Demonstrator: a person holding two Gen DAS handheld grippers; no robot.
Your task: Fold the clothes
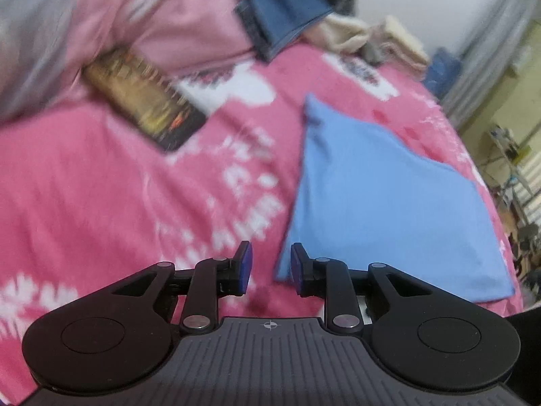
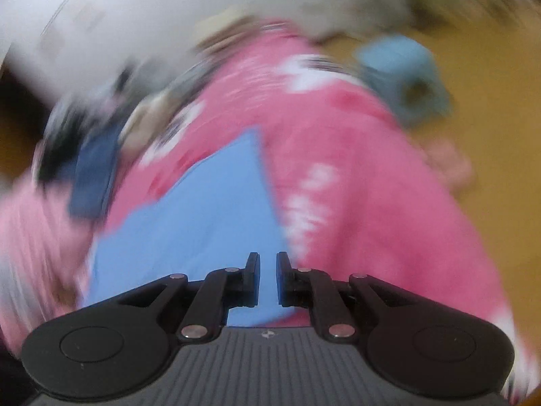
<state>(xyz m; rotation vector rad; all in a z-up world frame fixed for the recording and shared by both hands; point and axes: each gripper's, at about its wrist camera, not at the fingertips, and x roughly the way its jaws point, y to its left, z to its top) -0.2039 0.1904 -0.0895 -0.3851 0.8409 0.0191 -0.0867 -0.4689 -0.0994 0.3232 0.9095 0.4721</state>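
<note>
A folded light-blue garment (image 1: pixel 382 199) lies flat on the pink patterned bedspread (image 1: pixel 101 203). My left gripper (image 1: pixel 271 269) hovers open just off the garment's near left corner, nothing between its fingers. In the blurred right wrist view the same blue garment (image 2: pixel 203 223) spreads ahead and to the left on the pink bedspread (image 2: pixel 372 203). My right gripper (image 2: pixel 268 279) hangs over the garment's near edge with a narrow gap between its fingers and nothing in them.
A brown patterned book or box (image 1: pixel 145 101) lies at the left under a pink pillow (image 1: pixel 162 17). A folded dark-blue cloth (image 1: pixel 284 10) and a cream heap (image 1: pixel 372 40) sit at the far end. A blue stool (image 2: pixel 402 74) stands on the wooden floor (image 2: pixel 490 135) beside the bed.
</note>
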